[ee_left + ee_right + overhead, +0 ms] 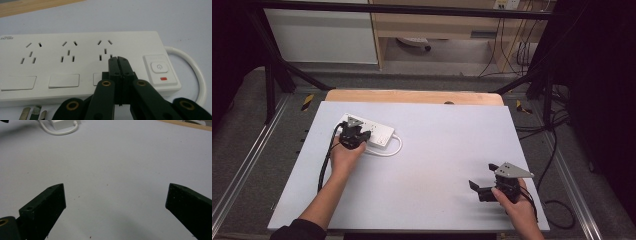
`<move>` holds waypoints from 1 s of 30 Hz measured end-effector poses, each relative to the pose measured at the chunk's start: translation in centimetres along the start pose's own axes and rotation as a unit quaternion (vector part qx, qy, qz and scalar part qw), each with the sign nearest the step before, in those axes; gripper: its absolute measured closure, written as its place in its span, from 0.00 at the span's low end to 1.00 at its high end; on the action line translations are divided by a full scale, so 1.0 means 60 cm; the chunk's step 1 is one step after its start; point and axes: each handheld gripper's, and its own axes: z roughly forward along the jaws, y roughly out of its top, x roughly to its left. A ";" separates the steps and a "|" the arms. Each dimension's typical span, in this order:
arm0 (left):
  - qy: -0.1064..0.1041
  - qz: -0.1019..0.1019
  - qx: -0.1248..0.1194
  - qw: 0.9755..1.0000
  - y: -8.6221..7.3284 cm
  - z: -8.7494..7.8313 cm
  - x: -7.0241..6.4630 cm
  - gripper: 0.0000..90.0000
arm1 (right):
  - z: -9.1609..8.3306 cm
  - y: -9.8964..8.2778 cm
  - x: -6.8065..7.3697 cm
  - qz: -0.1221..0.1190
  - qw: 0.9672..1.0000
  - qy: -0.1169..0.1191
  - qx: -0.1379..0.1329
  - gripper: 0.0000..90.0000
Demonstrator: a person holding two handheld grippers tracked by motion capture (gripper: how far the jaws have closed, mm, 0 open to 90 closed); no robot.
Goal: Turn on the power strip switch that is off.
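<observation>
Hovering closed left tool (pixel 117 58) beside power strip (pixel 75 52) switch (pixel 159 67); aiming squarely, pressing gently; right tool (pixel 115 197) idling wide.

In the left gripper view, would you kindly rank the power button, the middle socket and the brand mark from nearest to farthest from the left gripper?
1. Power button, just right of the shut left gripper.
2. Middle socket, left of it.
3. Brand mark, at the strip's far left corner.

We see power strip (pixel 373 132) on table (pixel 437 165), far-left part. Left gripper (pixel 353 136) sits over strip's near edge. Strip's cord (pixel 393 150) loops off its right end. Right gripper (pixel 484 189) near table's right front corner, well apart from strip.
</observation>
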 end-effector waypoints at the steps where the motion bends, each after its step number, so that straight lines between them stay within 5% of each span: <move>1: -0.001 0.000 0.000 1.000 0.000 0.000 0.000 1.00 | 0.000 0.000 0.000 -0.001 1.000 -0.001 0.000 0.04; 30: 0.001 0.011 -0.002 1.000 -0.001 0.002 -0.006 1.00 | 0.001 0.000 0.001 -0.001 1.000 0.002 0.001 0.04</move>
